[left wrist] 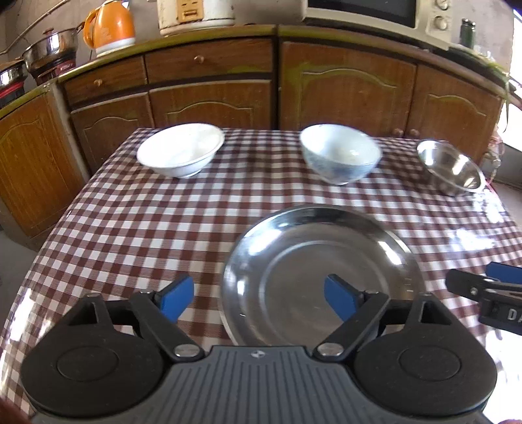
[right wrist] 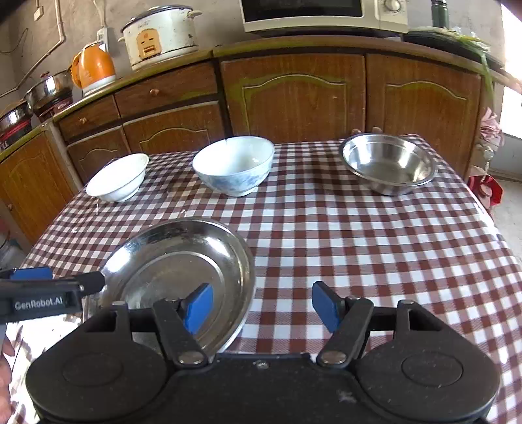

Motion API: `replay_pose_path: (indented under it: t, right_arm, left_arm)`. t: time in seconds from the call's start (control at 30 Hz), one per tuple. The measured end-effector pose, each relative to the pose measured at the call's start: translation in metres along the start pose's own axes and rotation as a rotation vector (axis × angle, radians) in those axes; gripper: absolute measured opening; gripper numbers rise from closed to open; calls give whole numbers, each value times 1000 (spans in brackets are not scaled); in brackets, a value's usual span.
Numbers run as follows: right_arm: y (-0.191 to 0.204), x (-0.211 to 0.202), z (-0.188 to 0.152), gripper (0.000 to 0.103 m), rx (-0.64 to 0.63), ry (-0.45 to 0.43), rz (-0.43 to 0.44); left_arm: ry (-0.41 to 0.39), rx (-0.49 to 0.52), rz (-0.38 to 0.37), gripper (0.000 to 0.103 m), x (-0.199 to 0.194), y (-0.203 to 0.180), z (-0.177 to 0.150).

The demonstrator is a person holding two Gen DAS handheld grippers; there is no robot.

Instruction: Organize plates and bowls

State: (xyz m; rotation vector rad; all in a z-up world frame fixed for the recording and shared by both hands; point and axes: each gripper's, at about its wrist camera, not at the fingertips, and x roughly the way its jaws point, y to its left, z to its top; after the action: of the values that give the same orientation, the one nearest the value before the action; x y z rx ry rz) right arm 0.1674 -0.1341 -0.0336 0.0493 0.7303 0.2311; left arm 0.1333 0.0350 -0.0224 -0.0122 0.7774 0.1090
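Left wrist view: left gripper (left wrist: pixel 259 298) w/ blue pads spread wide, nothing between them. It hangs over the near-left edge of a steel plate (left wrist: pixel 321 277) lying flat on a red-and-white checked tablecloth (left wrist: pixel 130 228). Far side of table, left to right: white bowl (left wrist: pixel 181 150), blue-patterned bowl (left wrist: pixel 339 155), steel bowl (left wrist: pixel 452 171), all upright, well apart. Tip of the right gripper (left wrist: pixel 489 293) shows at the right edge, beside the plate. Wooden cabinets (left wrist: pixel 212 88) behind, orange kettle (left wrist: pixel 109 27) on top.

Right wrist view: right gripper (right wrist: pixel 262 308) also wide open, empty; one pad over the steel plate's (right wrist: pixel 176 270) right part, other over bare cloth. Left gripper's arm comes in from the left at the plate's rim; contact can't be told. Same 3 bowls in a row at the far side.
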Motion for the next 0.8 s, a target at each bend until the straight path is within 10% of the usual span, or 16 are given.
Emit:
replay_pose_path:
  t: [0.8]
  right_arm:
    - [-58,-74,16,81,52,-116,-58]
  left_arm:
    - [-60,84,-124,91,-42,-90,18]
